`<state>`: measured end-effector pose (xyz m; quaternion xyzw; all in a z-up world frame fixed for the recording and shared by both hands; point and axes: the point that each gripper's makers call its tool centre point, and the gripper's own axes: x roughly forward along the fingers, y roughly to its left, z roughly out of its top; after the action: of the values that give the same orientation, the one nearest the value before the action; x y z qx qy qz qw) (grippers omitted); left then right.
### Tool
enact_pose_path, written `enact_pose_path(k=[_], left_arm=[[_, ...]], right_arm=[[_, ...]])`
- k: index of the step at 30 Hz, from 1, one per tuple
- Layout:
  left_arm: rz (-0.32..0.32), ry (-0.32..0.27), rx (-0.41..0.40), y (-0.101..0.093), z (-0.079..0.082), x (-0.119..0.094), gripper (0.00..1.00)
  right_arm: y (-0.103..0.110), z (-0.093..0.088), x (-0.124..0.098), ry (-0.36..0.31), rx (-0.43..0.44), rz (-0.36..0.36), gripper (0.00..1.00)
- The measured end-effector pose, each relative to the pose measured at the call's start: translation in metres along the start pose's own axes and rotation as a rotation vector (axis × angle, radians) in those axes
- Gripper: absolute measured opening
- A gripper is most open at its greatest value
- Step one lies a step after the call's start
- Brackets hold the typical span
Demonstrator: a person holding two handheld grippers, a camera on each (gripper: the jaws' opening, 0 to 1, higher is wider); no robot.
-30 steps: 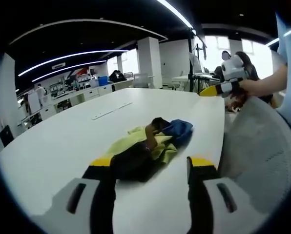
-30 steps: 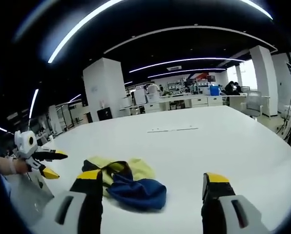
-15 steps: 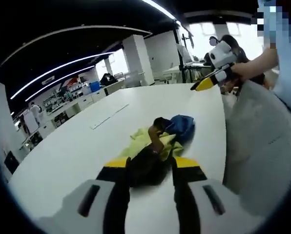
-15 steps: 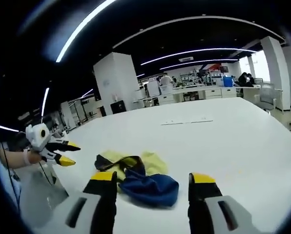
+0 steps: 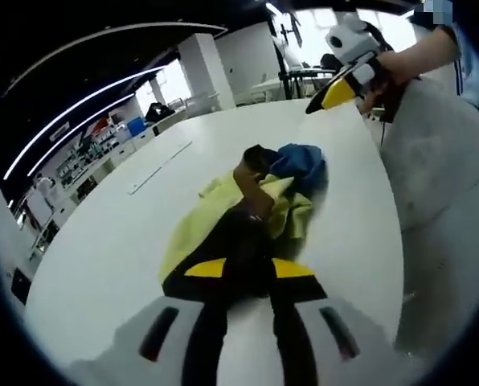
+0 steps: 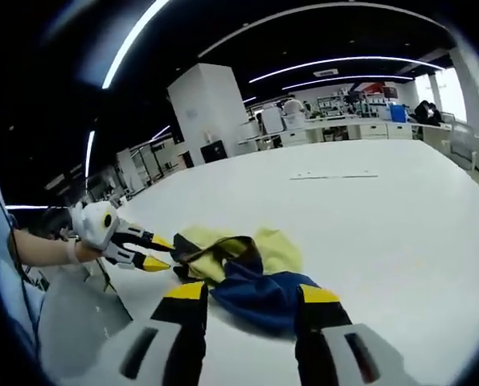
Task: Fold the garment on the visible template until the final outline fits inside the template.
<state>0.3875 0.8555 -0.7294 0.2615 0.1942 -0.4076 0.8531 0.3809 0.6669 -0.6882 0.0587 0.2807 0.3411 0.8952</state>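
Note:
A crumpled garment (image 5: 193, 233) of yellow, black and blue cloth lies in a heap on the white table (image 5: 95, 241). My left gripper (image 5: 248, 269) has its jaws half closed, one on each side of the black part at the heap's near end. In the right gripper view its tips (image 6: 157, 252) touch the garment's (image 6: 276, 245) black edge. My right gripper (image 6: 253, 291) is open, and the blue part (image 6: 264, 305) shows between its jaws. From the left gripper view it hovers (image 5: 332, 90) above the table's edge, beyond the blue part (image 5: 304, 161).
A thin pale strip (image 5: 155, 157) lies farther out on the table (image 6: 400, 225). A grey chair back (image 5: 440, 161) stands by the table's edge, beside the person's hands (image 5: 400, 64). Desks, pillars and people fill the office behind.
Both pairs of jaws have narrowed. My left gripper moved forward until the black cloth lay between its jaws. My right gripper came closer to the blue part.

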Motion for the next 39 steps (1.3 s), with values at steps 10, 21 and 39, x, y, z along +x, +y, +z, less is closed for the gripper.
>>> enact_pose_path(k=[10, 21, 39], left_arm=[[-0.002, 0.048, 0.017, 0.001, -0.012, 0.011, 0.0], [0.018, 0.04, -0.071, 0.004, -0.007, 0.008, 0.0], [0.067, 0.009, -0.09, 0.024, 0.009, -0.004, 0.0]], right_arm=[[0.011, -0.007, 0.02, 0.056, 0.062, 0.029, 0.28], [0.026, -0.02, 0.057, 0.119, 0.176, 0.043, 0.15], [0.011, -0.027, 0.08, 0.085, 0.474, -0.007, 0.1]])
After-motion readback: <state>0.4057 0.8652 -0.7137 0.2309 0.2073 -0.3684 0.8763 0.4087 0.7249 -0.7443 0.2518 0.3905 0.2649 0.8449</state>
